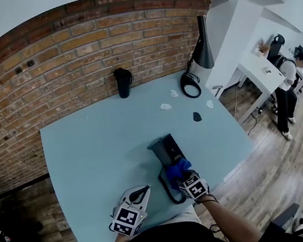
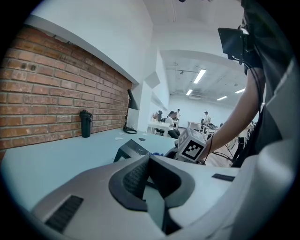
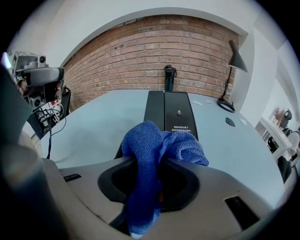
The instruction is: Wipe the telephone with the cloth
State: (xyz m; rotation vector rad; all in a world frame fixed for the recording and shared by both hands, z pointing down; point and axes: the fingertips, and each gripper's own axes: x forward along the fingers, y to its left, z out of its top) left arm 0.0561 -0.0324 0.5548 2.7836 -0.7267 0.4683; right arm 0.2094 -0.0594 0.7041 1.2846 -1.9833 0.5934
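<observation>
Crumpled blue knit cloth (image 3: 157,143), pinched in right hand-held gripper (image 3: 150,163), hides boxy black telephone's (image 3: 171,108) near edge; left hand-held gripper (image 2: 149,165) closed, empty.

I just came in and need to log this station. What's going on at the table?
A person is working with a gripper in each hand. The right gripper is shut on a blue cloth, held at the near end of the black telephone on the blue table. The left gripper is shut and empty, off to the telephone's left by the table's near edge.
</observation>
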